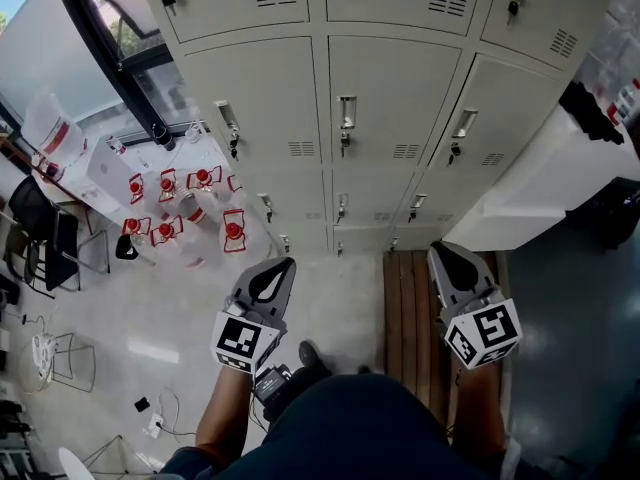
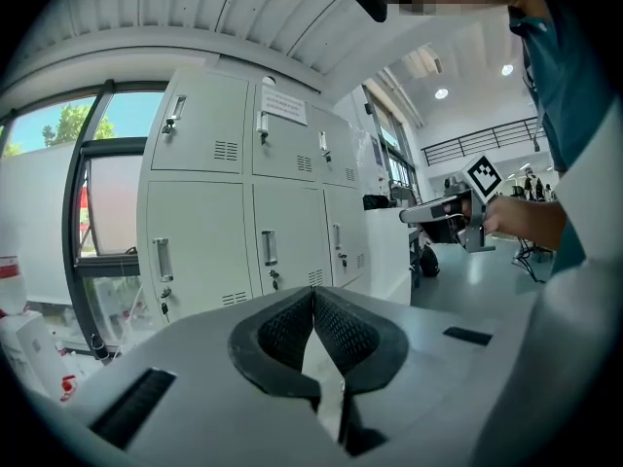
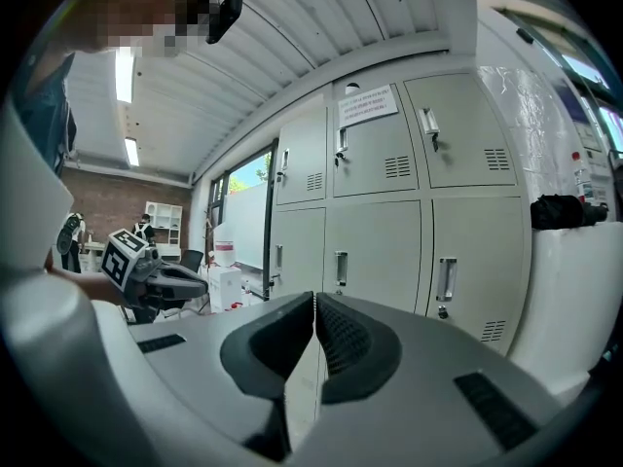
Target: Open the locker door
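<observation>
1. Before the bank of pale lockers (image 1: 255,78), both claws are held out roughly level towards the doors and well apart from them. No handle is touched, so the approach is judged to be the step in hand.
2. The left claw (image 2: 313,291) is seen with its pads (image 2: 287,334) pressed together and nothing between them. The right claw (image 3: 315,298) is likewise closed and empty. Closed tips are judged to be kept ready for hooking behind a handle rather than pinching it.
3. The locker door (image 1: 395,103) most nearly ahead, in the middle column of the middle row, is shut, as is every door in view. Which door is meant cannot be told.
4. An upright metal handle (image 1: 347,111) is mounted near the left edge of each door, with a lock (image 1: 345,136) beneath from which what appear to be keys (image 1: 233,150) are hung. The hinges are therefore judged to lie on the right edge, and a pull would be expected to swing the door rightward.
5. Clear containers with red caps (image 1: 180,208) are grouped on the floor (image 1: 150,298) by the window (image 1: 60,48) at the left, judged to be outside the swing of the doors.
6. A white notice (image 3: 367,106) is fixed to 1 upper door, but its print is too small to be read. Black-and-white square markers are borne on each claw's cube (image 1: 240,343). No brand name can be made out.
</observation>
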The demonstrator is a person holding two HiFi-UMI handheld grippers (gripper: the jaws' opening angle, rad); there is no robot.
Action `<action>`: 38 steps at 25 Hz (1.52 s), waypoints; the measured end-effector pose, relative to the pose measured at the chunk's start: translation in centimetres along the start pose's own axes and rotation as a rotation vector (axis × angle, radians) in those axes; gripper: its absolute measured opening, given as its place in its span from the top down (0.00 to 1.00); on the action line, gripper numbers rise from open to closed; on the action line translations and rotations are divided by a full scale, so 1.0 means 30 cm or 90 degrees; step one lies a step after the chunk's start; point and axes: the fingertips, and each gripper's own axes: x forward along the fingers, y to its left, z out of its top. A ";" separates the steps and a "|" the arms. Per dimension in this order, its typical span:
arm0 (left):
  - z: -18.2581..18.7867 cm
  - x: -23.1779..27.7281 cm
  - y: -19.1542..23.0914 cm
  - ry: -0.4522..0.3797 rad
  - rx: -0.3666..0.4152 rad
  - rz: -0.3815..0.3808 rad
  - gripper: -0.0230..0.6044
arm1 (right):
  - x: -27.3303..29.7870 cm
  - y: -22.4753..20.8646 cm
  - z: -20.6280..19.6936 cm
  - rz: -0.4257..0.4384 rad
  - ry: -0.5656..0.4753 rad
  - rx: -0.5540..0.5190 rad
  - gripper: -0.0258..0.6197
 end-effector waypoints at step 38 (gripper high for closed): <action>-0.346 0.154 0.733 0.067 -0.047 0.124 0.94 | 0.768 0.167 -0.059 0.107 0.083 -0.025 0.90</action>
